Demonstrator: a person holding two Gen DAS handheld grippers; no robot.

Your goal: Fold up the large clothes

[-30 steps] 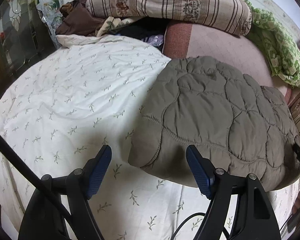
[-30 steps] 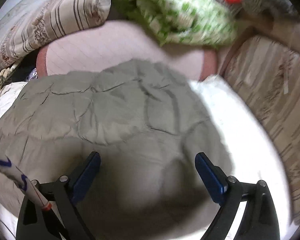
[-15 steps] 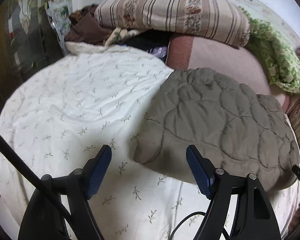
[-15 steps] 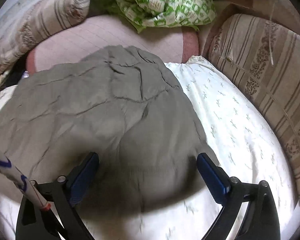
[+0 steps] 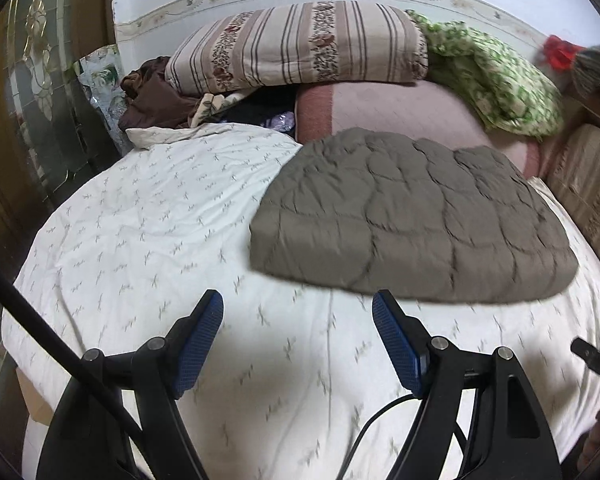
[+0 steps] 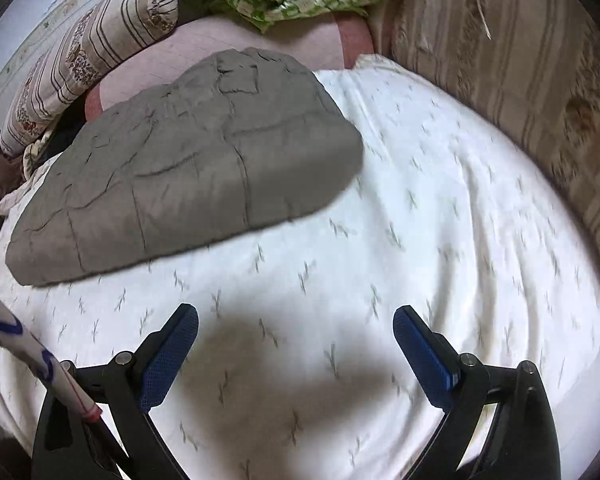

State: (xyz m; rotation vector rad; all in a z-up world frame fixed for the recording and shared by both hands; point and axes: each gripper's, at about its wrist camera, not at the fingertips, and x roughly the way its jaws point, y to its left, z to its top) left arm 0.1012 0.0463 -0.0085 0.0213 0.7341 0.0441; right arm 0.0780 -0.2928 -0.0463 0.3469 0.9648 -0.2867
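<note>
Both sets of fingers stand wide apart and hold nothing. Left gripper (image 5: pixel 298 344): blue pads spread, only the white leaf-print bedspread (image 5: pixel 148 232) shows between them, no cloth touched. Right gripper (image 6: pixel 296 352): same, pads spread over bare bedspread, its own shadow falling on the sheet below.

Task item is the grey-brown quilted garment (image 5: pixel 412 216), lying as a thick rectangular bundle on the bed, near the far side, its back edge up against the pink blanket (image 5: pixel 400 108). From the right wrist view the bundle (image 6: pixel 188 164) sits up and to the left of the fingers, clear of both pads. Edges look squared and layers stacked, so my read is the folding of this piece is done or nearly so, and it is parked toward the head of the bed to leave the near spread free.

Behind it: striped pillow (image 5: pixel 300 48) stacked on dark clothes (image 5: pixel 152 100), green-white patterned cloth (image 5: pixel 496 76) to the right. Those piles are likely why the bundle sits where it does, next to the other bedding.

Both views are motion-blurred at the bedspread. A white rod with blue marks (image 6: pixel 40 356) crosses the right view's lower left corner; what it is, cannot tell. If another garment is next, probably the dark clothes.
</note>
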